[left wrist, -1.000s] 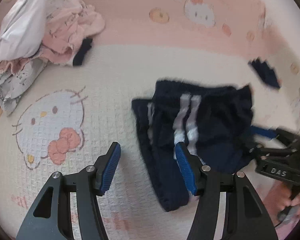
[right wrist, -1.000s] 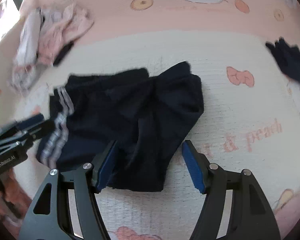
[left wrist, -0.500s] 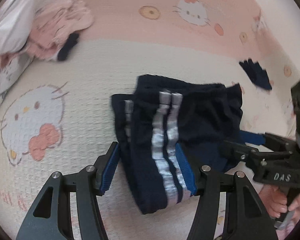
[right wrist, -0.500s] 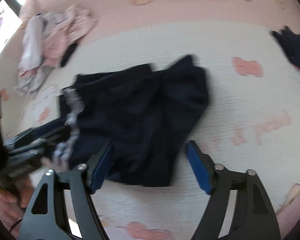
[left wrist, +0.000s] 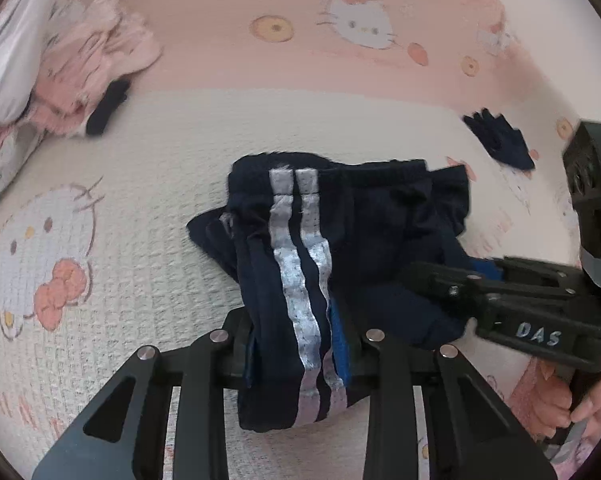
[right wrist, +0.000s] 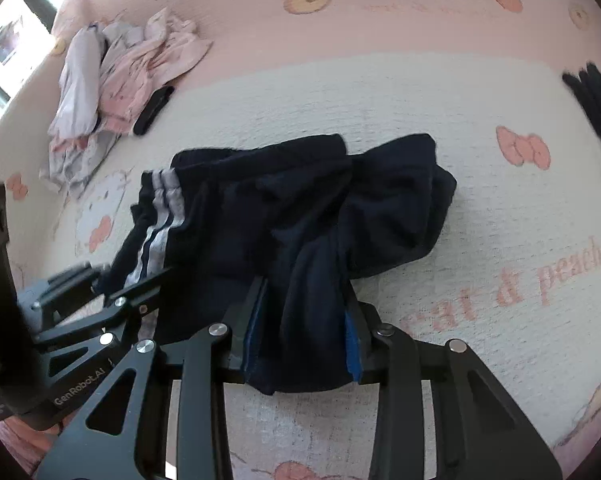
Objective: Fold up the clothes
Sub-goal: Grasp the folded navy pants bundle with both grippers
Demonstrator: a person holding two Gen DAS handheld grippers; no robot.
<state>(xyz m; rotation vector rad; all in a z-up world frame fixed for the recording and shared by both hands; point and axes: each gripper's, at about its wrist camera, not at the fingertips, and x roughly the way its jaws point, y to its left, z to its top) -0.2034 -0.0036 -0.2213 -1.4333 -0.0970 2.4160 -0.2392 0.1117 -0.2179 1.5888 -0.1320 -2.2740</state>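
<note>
Upper left of both frames: clothes pile (left wrist: 60, 68), pink and white, with a dark sock (left wrist: 107, 108) at its edge, on the bed (left wrist: 148, 208) with its cat-print cover. Centre: navy shorts (left wrist: 340, 232) with two white side stripes, crumpled on the cover. Left gripper (left wrist: 296, 352) at lower centre of the left wrist view, jaws narrowed onto the striped edge of the shorts, cloth bunched between the blue pads. Right gripper (right wrist: 300, 344) at lower centre of the right wrist view, jaws clamped on the plain navy edge of the shorts. Each gripper shows in the other's view, near each other. Upper right: dark garment (left wrist: 500, 146), apart from the shorts.
</note>
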